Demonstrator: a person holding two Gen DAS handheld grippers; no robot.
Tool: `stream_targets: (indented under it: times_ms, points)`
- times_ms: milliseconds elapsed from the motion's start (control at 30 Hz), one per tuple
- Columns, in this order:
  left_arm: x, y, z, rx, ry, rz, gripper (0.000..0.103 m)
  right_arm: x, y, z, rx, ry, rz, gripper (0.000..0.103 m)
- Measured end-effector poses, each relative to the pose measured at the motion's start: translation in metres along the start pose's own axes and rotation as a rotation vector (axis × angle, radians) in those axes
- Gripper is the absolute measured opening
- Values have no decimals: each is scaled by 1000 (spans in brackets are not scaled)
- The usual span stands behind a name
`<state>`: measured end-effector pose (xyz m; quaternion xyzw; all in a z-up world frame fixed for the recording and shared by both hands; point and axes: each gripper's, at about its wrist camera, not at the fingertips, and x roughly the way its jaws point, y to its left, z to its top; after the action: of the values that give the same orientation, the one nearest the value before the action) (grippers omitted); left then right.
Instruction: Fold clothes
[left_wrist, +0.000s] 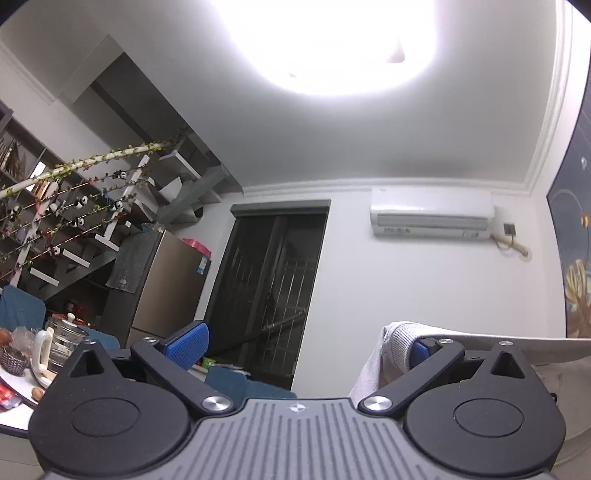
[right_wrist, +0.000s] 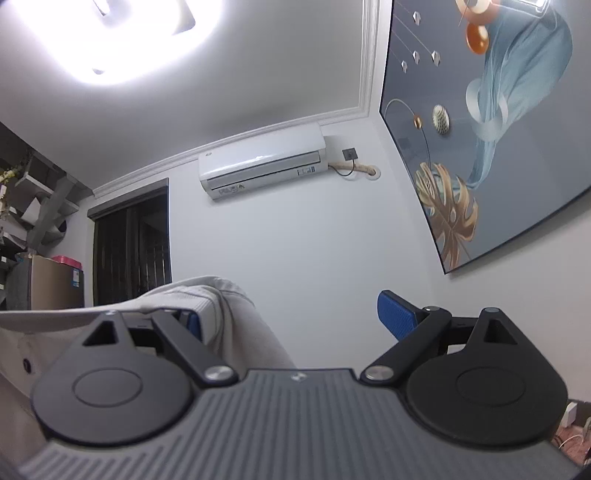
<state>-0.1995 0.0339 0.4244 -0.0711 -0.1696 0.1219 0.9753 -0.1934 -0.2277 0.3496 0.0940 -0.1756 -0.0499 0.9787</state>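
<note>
Left wrist view shows the left claw (left_wrist: 306, 349) spread wide, pale grey knit garment (left_wrist: 397, 345) draped over one pad at lower right. Right claw (right_wrist: 295, 321) likewise gapes, cloth hooked at lower left. Both should clench before lifting further.

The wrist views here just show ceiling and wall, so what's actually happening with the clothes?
A person has both claws tilted up towards the ceiling light and the air conditioner. A light grey ribbed garment is draped over the inner finger of each. The left claw and right claw both stand wide open, so the cloth hangs on one finger rather than being pinched. No fold is visible.
</note>
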Motion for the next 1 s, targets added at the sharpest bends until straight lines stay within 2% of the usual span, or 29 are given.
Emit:
stream_targets:
  times_ms: [100, 267, 433, 500, 600, 767, 900, 1000]
  points:
    - [10, -6, -19, 11, 52, -14, 103, 12, -7, -20, 3, 48, -11, 93]
    - [64, -13, -101, 27, 124, -6, 103, 59, -6, -93, -34, 168, -21, 93]
    - [149, -13, -199, 3, 233, 21, 103, 121, -1, -187, -94, 243, -30, 93]
    - [191, -13, -237, -4, 280, 11, 103, 158, -2, -224, -83, 286, -40, 92]
    - [262, -18, -298, 34, 299, 19, 103, 219, 3, -277, -70, 329, -65, 92]
    - [388, -28, -426, 76, 415, 47, 103, 338, 14, -382, -178, 401, -94, 91]
    - [465, -26, -559, 110, 536, 54, 103, 422, 10, -498, -234, 483, -97, 91]
    - [504, -23, -658, 137, 658, 54, 103, 466, 0, -592, -226, 609, -110, 91]
